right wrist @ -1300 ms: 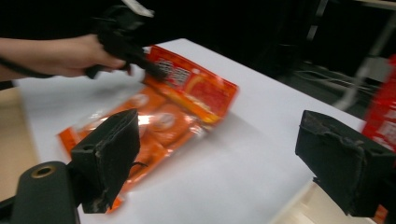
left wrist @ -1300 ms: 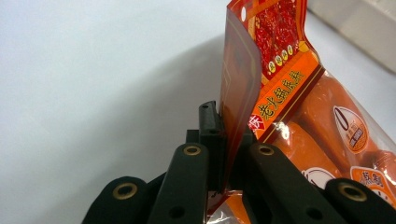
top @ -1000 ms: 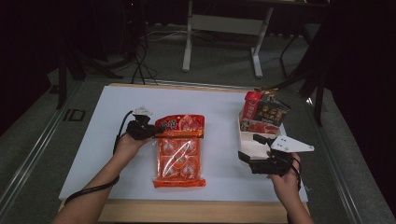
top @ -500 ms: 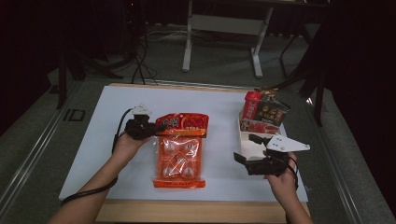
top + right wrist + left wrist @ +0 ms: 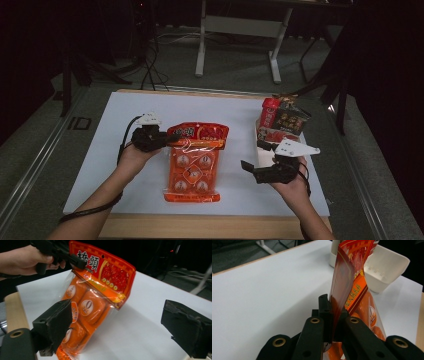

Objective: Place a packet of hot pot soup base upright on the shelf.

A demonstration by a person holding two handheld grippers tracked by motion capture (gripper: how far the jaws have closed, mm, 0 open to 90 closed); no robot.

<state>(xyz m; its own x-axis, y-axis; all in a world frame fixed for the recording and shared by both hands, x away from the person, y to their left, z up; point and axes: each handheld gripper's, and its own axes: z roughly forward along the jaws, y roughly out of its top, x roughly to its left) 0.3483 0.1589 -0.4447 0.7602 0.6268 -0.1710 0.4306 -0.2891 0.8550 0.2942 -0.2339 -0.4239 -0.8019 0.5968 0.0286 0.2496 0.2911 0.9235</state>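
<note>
Orange snack bag [image 5: 193, 162] lies mid-table, its red top edge lifted and pinched between the pressed-together jaws of the left gripper [image 5: 159, 138] at its ten o'clock. At its three o'clock the right gripper [image 5: 254, 169] hangs spread, holding nothing.

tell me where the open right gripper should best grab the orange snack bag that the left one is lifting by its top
Probably the free corner of the flat red header on the orange clear-plastic snack bag, coming in level from the side opposite the left gripper. That strip is thin, stiff and raised off the white table, while the body bulges with wrapped pieces. The right gripper has its fingers wide open.
</note>
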